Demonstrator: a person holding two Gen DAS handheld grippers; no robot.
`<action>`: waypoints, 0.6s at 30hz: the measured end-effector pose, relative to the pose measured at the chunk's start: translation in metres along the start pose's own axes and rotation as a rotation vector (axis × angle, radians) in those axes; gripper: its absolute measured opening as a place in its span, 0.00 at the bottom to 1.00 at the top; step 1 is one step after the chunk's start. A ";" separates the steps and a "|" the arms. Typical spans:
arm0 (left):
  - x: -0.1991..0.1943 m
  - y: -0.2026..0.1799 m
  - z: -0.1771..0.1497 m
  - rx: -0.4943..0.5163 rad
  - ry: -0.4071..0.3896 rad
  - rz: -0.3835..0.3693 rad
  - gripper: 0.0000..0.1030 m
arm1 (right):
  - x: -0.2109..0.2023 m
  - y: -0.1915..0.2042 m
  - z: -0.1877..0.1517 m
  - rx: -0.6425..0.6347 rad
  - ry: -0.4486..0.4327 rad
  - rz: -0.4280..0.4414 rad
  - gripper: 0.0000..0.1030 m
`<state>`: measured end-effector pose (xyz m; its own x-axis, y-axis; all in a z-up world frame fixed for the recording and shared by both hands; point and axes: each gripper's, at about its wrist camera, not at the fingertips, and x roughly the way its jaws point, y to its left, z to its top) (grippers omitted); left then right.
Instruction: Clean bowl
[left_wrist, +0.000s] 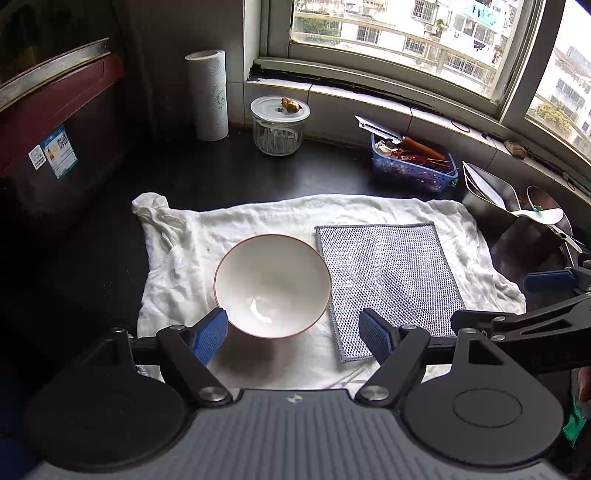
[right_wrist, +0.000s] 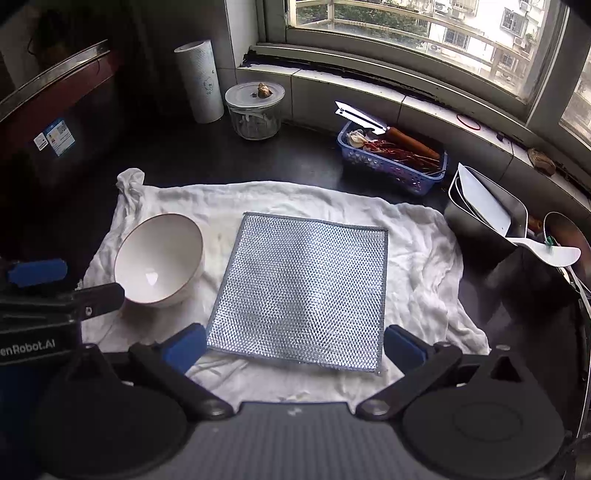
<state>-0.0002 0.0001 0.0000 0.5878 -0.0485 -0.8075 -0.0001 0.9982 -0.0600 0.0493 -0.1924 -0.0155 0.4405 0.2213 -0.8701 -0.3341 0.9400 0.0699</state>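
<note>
A white bowl (left_wrist: 272, 284) with a thin brown rim stands upright on a white towel (left_wrist: 236, 218). A silver mesh cleaning cloth (left_wrist: 388, 280) lies flat to its right. My left gripper (left_wrist: 293, 338) is open and empty, just in front of the bowl, its left pad close to the rim. In the right wrist view the bowl (right_wrist: 159, 258) is at the left and the mesh cloth (right_wrist: 303, 288) is in the middle. My right gripper (right_wrist: 293, 349) is open and empty, its pads at either side of the cloth's near edge.
On the dark counter at the back stand a paper towel roll (left_wrist: 208, 94), a lidded glass jar (left_wrist: 279, 125) and a blue basket (left_wrist: 412, 162) with a scraper and chillies. Metal pots and a white ladle (right_wrist: 546, 251) stand at the right. A window sill runs behind.
</note>
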 end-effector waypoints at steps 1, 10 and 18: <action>0.000 0.000 -0.001 -0.001 -0.001 -0.001 0.76 | 0.000 0.000 -0.001 0.000 0.000 0.002 0.99; -0.003 0.005 -0.006 -0.018 0.002 -0.014 0.76 | 0.000 0.005 -0.003 -0.006 0.002 0.010 0.99; -0.001 0.010 -0.005 -0.018 0.015 -0.010 0.76 | -0.001 0.011 -0.003 -0.020 0.005 0.004 0.99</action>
<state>-0.0053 0.0100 -0.0027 0.5759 -0.0592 -0.8154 -0.0092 0.9968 -0.0789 0.0427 -0.1832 -0.0151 0.4353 0.2240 -0.8720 -0.3525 0.9336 0.0639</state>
